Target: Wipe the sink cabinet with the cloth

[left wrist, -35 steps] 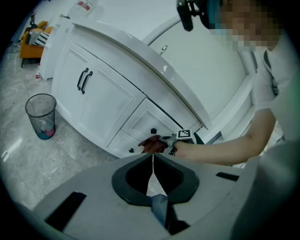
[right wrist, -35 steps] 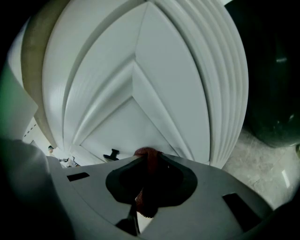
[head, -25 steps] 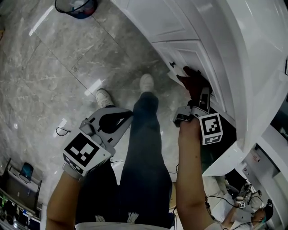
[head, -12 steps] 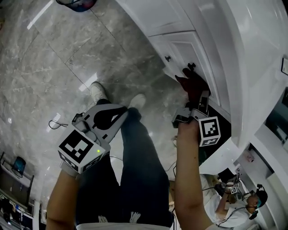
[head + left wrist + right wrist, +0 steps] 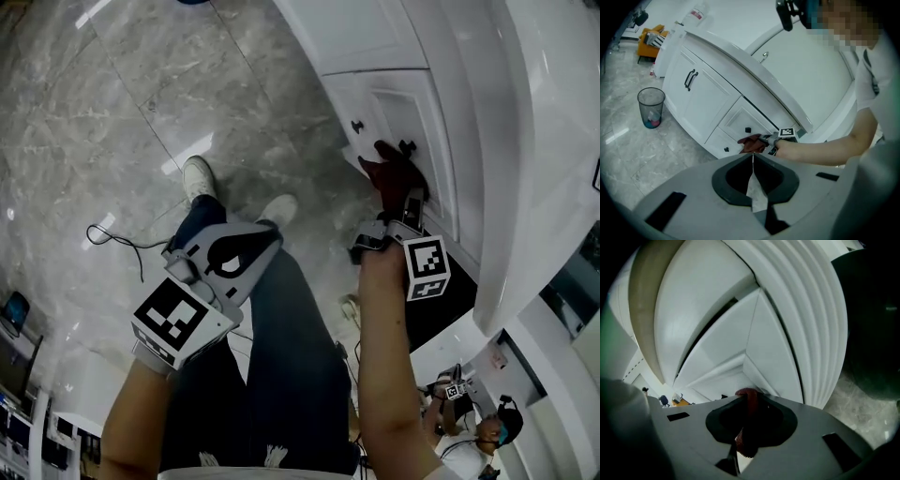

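The white sink cabinet runs along the right of the head view. A dark red cloth is pressed to a drawer front just below a black knob. My right gripper is shut on the cloth. In the right gripper view the cloth hangs between the jaws, close to the cabinet panel. My left gripper hangs over the person's leg, shut and holding nothing. Its own view looks over its jaws at the cloth and the cabinet.
A clear waste bin stands on the marble floor left of the cabinet doors. A black cable lies on the floor by the person's white shoes. A dark gap opens at the cabinet's near end. Another person sits lower right.
The cloth in my right gripper has slid down off the black knob, which now shows above it. The person's feet have stepped, and my left gripper has shifted slightly.
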The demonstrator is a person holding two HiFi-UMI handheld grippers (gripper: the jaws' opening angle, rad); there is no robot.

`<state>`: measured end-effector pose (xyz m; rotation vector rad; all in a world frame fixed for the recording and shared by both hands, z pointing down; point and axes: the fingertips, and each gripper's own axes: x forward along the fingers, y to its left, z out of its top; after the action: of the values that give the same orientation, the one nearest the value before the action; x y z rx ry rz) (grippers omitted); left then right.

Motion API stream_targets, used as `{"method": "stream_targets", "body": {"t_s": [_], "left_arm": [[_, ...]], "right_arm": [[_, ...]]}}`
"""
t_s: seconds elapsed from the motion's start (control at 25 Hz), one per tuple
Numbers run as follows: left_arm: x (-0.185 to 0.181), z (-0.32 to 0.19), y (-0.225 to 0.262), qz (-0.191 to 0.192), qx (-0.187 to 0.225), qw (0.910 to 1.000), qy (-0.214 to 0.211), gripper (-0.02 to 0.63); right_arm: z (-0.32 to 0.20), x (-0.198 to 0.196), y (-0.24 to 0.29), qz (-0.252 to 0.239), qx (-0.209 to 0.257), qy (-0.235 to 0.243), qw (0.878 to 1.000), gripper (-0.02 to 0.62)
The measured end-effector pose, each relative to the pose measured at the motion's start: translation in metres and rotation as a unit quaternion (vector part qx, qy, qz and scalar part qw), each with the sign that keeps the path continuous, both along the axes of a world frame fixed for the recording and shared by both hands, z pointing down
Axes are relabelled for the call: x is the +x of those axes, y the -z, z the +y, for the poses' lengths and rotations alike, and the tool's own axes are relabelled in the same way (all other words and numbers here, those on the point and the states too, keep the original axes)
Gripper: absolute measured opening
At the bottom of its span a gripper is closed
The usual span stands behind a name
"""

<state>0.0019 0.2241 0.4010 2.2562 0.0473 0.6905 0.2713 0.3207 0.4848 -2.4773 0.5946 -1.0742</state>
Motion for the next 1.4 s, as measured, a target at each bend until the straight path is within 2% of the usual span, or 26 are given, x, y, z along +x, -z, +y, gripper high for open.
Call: {"method": "stream_targets", "body": {"t_s": [0.4,0.76,0.92,1.0,1.2,1.4], "left_arm": [[-0.019,0.000,-0.004,-0.011,0.012,0.9980,0.060,0.012],[-0.035,0.014,-0.010,-0.015,0.008,0.9960,0.087,0.012],[-0.037,0.025,-0.016,-0.016,0.003,0.9955,0.093,0.012],[-0.039,0.027,-0.018,-0.017,0.004,0.9950,0.098,0.012],[-0.046,0.027,-0.021,-0.023,0.003,0.9932,0.114,0.012],[-0.054,0.022,-0.026,-0.031,0.008,0.9920,0.122,0.012]], "right_arm": [[-0.009,0.002,-0.056,-0.044,-0.017,0.019,0.999,0.048],[-0.023,-0.003,-0.061,-0.026,-0.006,0.026,0.999,0.049],[-0.043,-0.014,-0.068,-0.030,-0.002,0.077,0.997,0.049],[-0.050,-0.018,-0.075,-0.030,-0.009,0.092,0.995,0.048],[-0.049,-0.011,-0.095,-0.029,-0.027,0.091,0.995,0.049],[-0.045,-0.010,-0.103,-0.010,-0.054,0.119,0.991,0.048]]}}
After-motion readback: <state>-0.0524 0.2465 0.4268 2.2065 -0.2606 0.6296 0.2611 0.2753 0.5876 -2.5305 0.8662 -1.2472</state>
